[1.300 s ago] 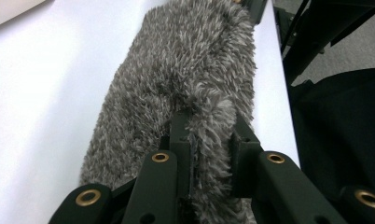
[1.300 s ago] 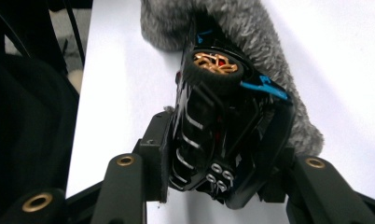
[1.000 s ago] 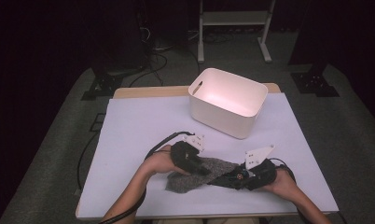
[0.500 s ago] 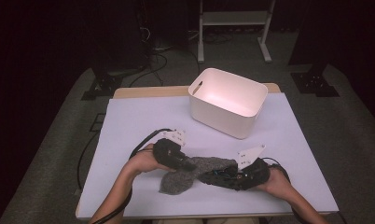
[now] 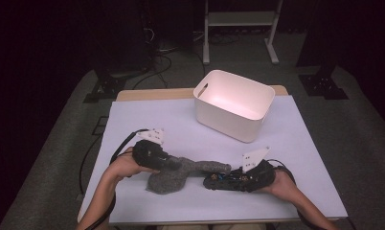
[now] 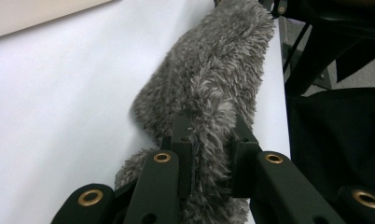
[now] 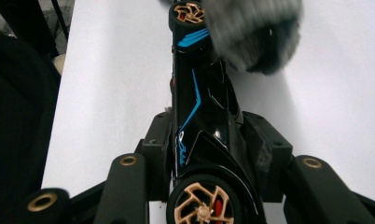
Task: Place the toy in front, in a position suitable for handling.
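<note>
Looks like a lab or recording studio — dark curtained surroundings, grey carpet. Cables (image 5: 154, 55) trailing on the floor, black stand feet (image 5: 104, 88), a white metal frame (image 5: 238, 28) behind one white-covered table (image 5: 147, 115).

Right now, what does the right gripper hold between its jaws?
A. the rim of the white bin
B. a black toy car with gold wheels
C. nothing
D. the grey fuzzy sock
B: in the right gripper view the right gripper clamps the black toy car by its sides.
</note>
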`<state>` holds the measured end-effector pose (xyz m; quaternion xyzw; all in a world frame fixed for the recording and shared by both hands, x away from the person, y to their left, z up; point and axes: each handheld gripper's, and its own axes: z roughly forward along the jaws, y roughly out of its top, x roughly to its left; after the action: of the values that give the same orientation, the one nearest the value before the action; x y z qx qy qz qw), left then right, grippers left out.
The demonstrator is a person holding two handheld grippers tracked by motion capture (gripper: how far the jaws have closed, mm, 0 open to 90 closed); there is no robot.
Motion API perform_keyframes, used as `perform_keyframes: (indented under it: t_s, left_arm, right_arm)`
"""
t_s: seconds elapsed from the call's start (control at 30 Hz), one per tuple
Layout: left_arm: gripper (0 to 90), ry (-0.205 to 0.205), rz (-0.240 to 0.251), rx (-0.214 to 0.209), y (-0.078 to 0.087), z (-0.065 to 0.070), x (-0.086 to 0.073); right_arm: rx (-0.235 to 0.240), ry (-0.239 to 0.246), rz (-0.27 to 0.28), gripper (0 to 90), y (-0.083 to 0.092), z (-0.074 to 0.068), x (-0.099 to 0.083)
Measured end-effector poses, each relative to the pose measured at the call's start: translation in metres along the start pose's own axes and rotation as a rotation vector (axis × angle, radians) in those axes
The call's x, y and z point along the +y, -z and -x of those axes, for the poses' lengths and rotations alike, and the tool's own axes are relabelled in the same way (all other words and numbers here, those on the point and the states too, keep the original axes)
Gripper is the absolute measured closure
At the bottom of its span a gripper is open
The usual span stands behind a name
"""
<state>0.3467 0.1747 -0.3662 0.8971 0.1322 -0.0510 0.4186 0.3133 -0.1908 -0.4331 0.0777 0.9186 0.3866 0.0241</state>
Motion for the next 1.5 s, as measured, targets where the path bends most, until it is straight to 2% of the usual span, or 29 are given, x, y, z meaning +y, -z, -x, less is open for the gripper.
perform_keyframes:
  t_s: [0.2,0.43,0.57,0.67,0.73,0.83,1.1,1.2,1.27,1.33,1.37,1.5]
  left_arm:
    - [77.2,0.024,0.021,0.063,0.036,-0.001,-0.011]
    - [77.1,0.057,0.027,0.176,0.090,0.004,-0.023]
    - [77.1,0.084,0.008,0.246,0.116,0.007,-0.030]
    - [77.0,0.102,-0.029,0.291,0.123,0.008,-0.035]
    - [77.0,0.110,-0.041,0.302,0.122,0.006,-0.040]
    - [76.4,0.130,-0.047,0.292,0.110,-0.001,-0.048]
    - [70.2,0.148,-0.070,0.218,0.051,-0.017,-0.059]
    - [66.4,0.152,-0.091,0.199,0.031,-0.020,-0.061]
    - [63.6,0.153,-0.101,0.197,0.020,-0.021,-0.062]
    - [59.6,0.150,-0.117,0.219,0.010,-0.020,-0.061]
    - [58.4,0.149,-0.116,0.215,0.007,-0.019,-0.061]
    - [54.5,0.138,-0.123,0.218,-0.001,-0.015,-0.057]
  right_arm:
    - [0.006,0.003,0.001,55.2,-0.001,0.002,0.001]
    - [0.010,-0.009,0.006,55.2,-0.002,0.002,0.001]
    - [0.012,-0.011,0.007,55.2,-0.002,0.003,0.001]
    - [0.016,-0.010,0.007,55.2,-0.002,0.004,0.002]
    - [0.016,-0.010,0.007,55.2,-0.002,0.004,0.002]
    - [0.009,-0.010,0.007,55.2,-0.003,0.004,0.003]
    - [0.008,-0.023,0.006,54.6,-0.003,0.004,0.004]
    - [0.021,-0.050,0.011,53.0,-0.002,0.003,0.004]
    - [0.032,-0.064,0.012,51.1,-0.002,0.002,0.005]
    - [0.047,-0.083,0.017,46.7,-0.002,0.001,0.006]
    - [0.055,-0.098,0.019,43.7,-0.002,0.001,0.008]
    - [0.053,-0.105,0.004,38.7,-0.004,-0.002,0.012]
